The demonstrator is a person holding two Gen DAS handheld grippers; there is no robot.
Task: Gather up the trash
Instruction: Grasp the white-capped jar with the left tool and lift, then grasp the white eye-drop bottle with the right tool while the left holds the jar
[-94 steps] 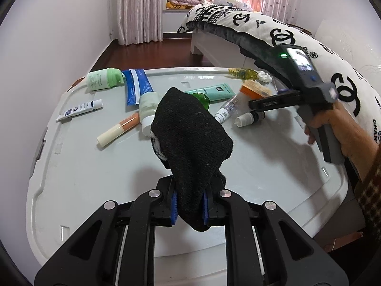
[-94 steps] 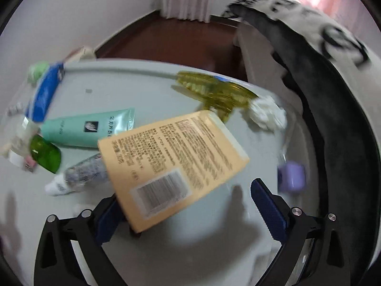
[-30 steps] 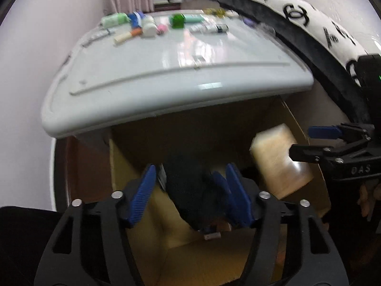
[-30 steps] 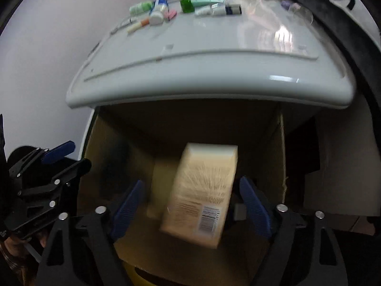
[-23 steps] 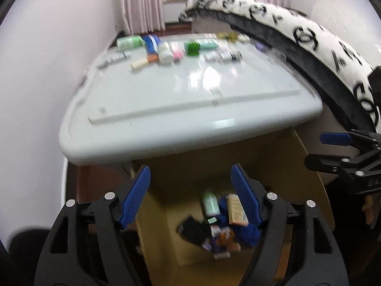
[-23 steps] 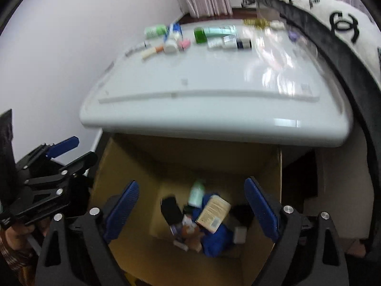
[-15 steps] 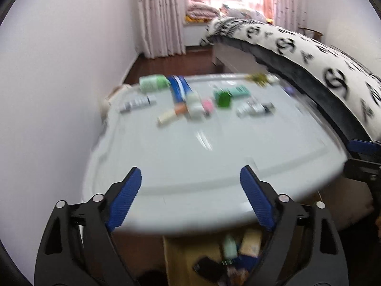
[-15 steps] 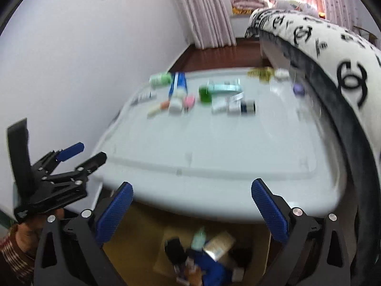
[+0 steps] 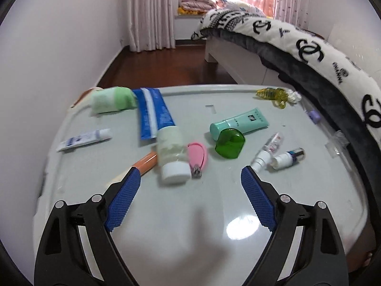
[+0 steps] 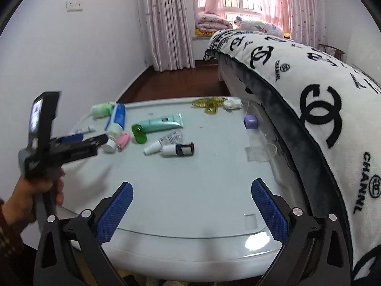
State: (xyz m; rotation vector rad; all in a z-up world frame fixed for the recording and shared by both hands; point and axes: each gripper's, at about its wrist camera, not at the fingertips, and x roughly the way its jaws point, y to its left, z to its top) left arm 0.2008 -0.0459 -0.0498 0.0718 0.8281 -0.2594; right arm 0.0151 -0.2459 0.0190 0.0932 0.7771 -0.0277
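Note:
Trash lies on a grey-white table [image 9: 190, 217]. My left gripper [image 9: 190, 178] is open and empty, just short of a pink nail clipper [image 9: 197, 158] and a white-capped blue tube [image 9: 164, 138]. A teal tube with green cap [image 9: 235, 131], two small spray bottles [image 9: 278, 153], a light green bottle [image 9: 112, 100], a small white tube [image 9: 83, 140] and an orange tube [image 9: 142, 163] lie around. My right gripper [image 10: 191, 196] is open and empty above the table's near edge [image 10: 190, 243]. The left gripper shows in the right wrist view [image 10: 78, 143].
A bed with a black-and-white blanket [image 10: 321, 100] runs along the table's right side. A yellow wrapper with white tissue [image 9: 277, 95] and a purple cap [image 9: 314, 115] lie at the far right. White wall is on the left. Part of the box shows under the table [image 10: 147, 280].
Both grippers dropped their loads, the black cloth and the tan box, into the cardboard box below the table. Both then rose and came back over the table, open.

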